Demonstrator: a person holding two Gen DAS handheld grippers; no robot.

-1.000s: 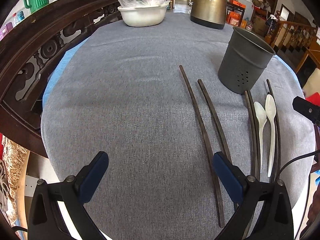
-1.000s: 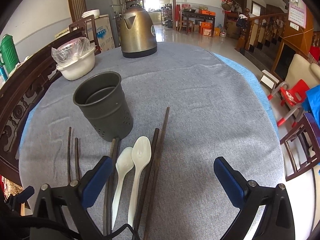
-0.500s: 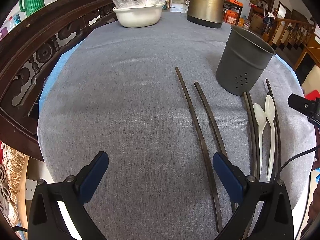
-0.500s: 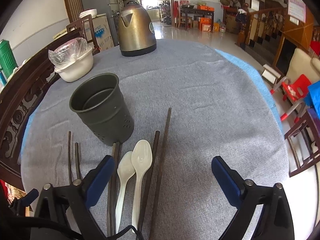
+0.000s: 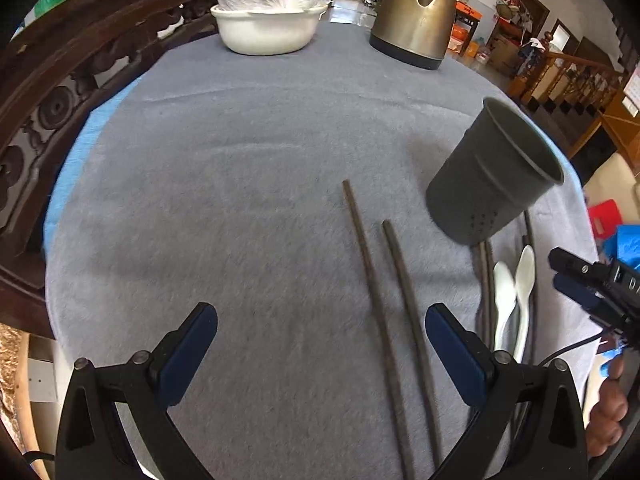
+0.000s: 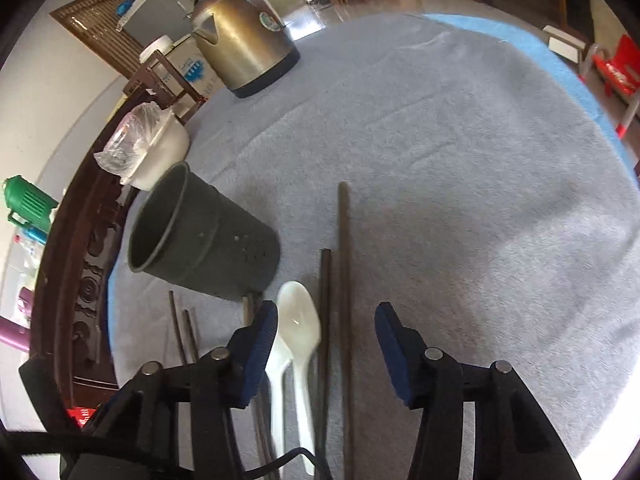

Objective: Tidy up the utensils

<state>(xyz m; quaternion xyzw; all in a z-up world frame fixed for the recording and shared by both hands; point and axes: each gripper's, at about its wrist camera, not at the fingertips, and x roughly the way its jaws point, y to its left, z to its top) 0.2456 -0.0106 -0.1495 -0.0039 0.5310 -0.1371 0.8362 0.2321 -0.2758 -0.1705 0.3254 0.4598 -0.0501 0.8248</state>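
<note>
**Spotter:** On the grey worktop (image 5: 240,160) nothing is sorted yet: your holder (image 6: 204,240) stands empty, with the spoons (image 6: 298,328) and chopsticks (image 6: 344,280) lying flat just near of it.

**Operator:** And my jaws?

**Spotter:** Your right gripper (image 6: 326,340) has just been closing to about half width over the spoons and two chopsticks, pads not pressing. Your left gripper (image 5: 320,344) gapes wide, empty. One spoon's bowl hides behind a pad (image 6: 256,352); the handles run out of view.
</note>
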